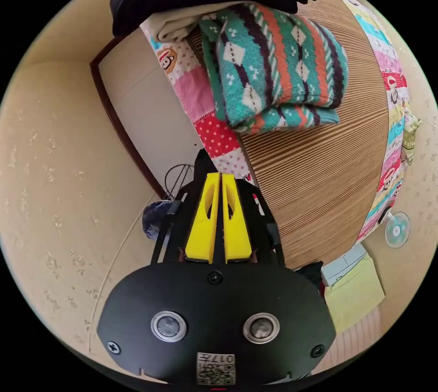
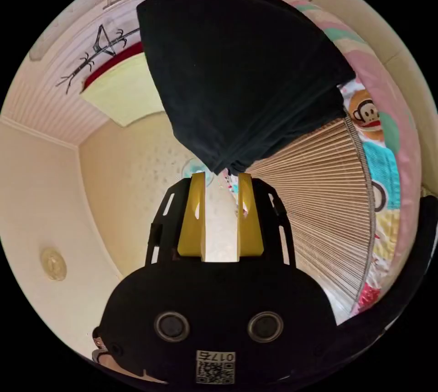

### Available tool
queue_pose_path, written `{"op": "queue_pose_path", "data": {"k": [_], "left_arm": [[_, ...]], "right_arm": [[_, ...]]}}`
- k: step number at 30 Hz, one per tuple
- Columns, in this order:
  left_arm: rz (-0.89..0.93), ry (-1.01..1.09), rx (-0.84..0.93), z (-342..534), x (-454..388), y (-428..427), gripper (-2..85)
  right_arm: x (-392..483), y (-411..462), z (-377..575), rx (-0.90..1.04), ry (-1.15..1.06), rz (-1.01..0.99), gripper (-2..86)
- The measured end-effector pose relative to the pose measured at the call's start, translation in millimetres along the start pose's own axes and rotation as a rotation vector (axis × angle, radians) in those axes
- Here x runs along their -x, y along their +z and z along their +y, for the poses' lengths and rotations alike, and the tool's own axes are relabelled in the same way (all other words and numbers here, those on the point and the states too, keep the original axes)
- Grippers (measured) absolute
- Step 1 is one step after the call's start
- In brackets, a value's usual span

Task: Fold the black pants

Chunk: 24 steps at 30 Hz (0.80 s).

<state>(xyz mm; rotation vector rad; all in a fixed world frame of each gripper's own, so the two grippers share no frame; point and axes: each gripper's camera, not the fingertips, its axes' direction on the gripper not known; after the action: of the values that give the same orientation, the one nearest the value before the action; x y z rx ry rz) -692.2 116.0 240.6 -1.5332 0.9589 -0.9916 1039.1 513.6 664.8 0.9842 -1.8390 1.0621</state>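
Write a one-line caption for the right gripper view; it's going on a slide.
Open right claw just below a corner of the folded black pants lying on the slatted mat.

Black pants (image 2: 237, 77): folded into a thick, layered stack, plain dark fabric. Occupies upper centre of the right gripper view; appears along the top edge of the left gripper view.

A room in a home — a bed fills the right of the left gripper view, its woven mat (image 1: 328, 154) edged by a patchwork sheet (image 1: 200, 104) with cartoon monkeys. A folded knit blanket (image 1: 278, 68) lies at upper centre. A fan (image 1: 397, 230) stands at lower right — pale patterned wallpaper (image 1: 59, 173) covers the left.
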Motion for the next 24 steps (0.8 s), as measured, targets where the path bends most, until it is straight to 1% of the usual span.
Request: {"op": "queue_pose_path", "data": {"k": [2, 5, 7, 8, 11, 14, 16, 17, 19, 20, 21, 22, 24], "left_arm": [[0.032, -0.006, 0.011, 6, 0, 11, -0.5], [0.017, 0.009, 0.026, 8, -1, 23, -0.5], [0.013, 0.006, 0.015, 8, 3, 25, -0.5], [0.021, 0.004, 0.009, 8, 5, 25, -0.5], [0.085, -0.02, -0.009, 3, 18, 29, -0.6], [0.167, -0.062, -0.023, -5, 34, 34, -0.7], [0.23, -0.084, -0.039, -15, 47, 38, -0.8], [0.24, -0.088, -0.04, -18, 49, 39, -0.9], [0.29, -0.074, -0.053, -35, 53, 39, -0.9], [0.305, -0.06, -0.061, -39, 52, 37, -0.9], [0.333, -0.011, -0.082, -49, 47, 33, -0.9], [0.351, 0.052, -0.104, -59, 39, 27, -0.9], [0.369, 0.155, -0.128, -75, 21, 18, -0.9]], "right_arm": [[-8, 15, 2, -0.012, 0.032, -0.035, 12.2], [-25, 37, 12, -0.004, 0.064, -0.075, 12.7], [-38, 44, 21, -0.034, 0.073, -0.17, 11.9], [-46, 45, 28, -0.069, 0.072, -0.248, 10.8], [-65, 44, 42, -0.109, 0.117, -0.312, 8.2], [-71, 43, 52, -0.082, 0.066, -0.404, 4.3], [-72, 38, 60, -0.068, 0.043, -0.405, 3.2], [-71, 34, 65, -0.056, 0.016, -0.429, 2.7], [-66, 33, 74, -0.006, -0.042, -0.552, 2.2], [-59, 33, 82, 0.039, -0.082, -0.663, 1.9], [-49, 32, 92, 0.082, -0.121, -0.741, 1.6], [-43, 30, 98, 0.109, -0.145, -0.77, 1.5], [-15, 27, 128, 0.25, -0.24, -0.856, 1.0]]}}
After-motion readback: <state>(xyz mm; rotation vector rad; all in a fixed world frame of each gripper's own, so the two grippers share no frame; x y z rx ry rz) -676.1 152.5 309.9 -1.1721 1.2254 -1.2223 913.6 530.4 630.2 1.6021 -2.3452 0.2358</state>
